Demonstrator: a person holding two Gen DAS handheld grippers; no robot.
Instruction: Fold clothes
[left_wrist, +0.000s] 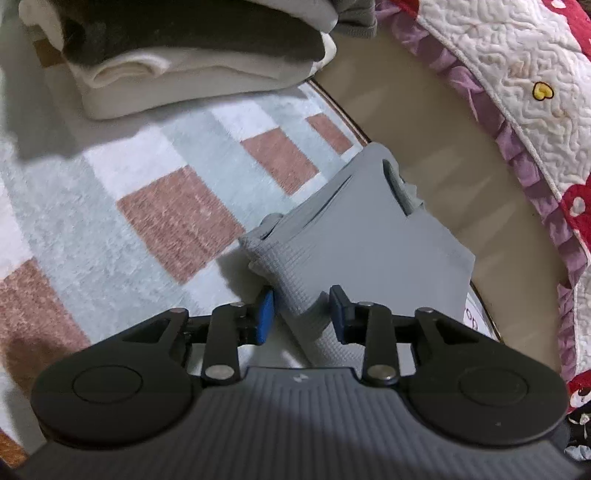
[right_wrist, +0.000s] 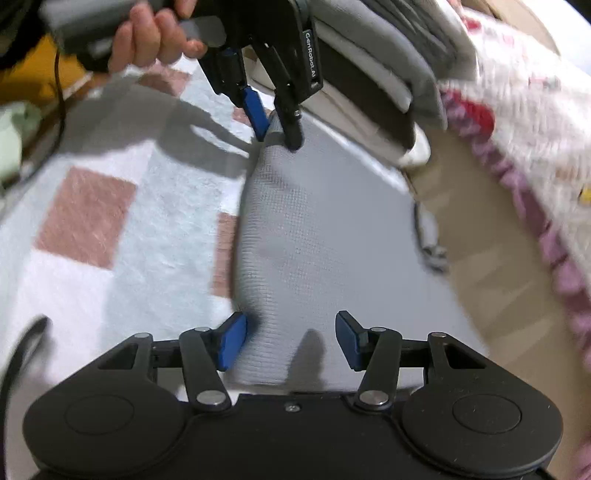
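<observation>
The left claw (left_wrist: 302, 314) stands part-way open, its blue pads (left_wrist: 265, 314) on either side of a corner of a folded grey garment (left_wrist: 354, 236); the left pad touches the cloth, while the right pad seems to sit just off it, so a firm grip cannot be told from this view. In the right wrist view the same left claw (right_wrist: 275, 125) comes down from 12 o'clock, held by the person's hand (right_wrist: 155, 33), with its fingers closing round the garment's far corner. The right claw (right_wrist: 290, 338) is wide open at the near edge of the garment (right_wrist: 317, 236), its left pad (right_wrist: 232, 339) touching the folded edge and its right pad clear above the cloth; it holds nothing. The garment lies on a fluffy rug (left_wrist: 122, 206) checked in pale blue, white and dusty pink, with its edge toward 3 o'clock overhanging onto a tan floor (left_wrist: 436, 133). At 11 o'clock of the left view a stack of folded clothes (left_wrist: 192, 62) in cream and dark tones rests on the rug. At 2 o'clock a white quilt (left_wrist: 517, 74) with red patches and a purple frill hangs beside the floor.
</observation>
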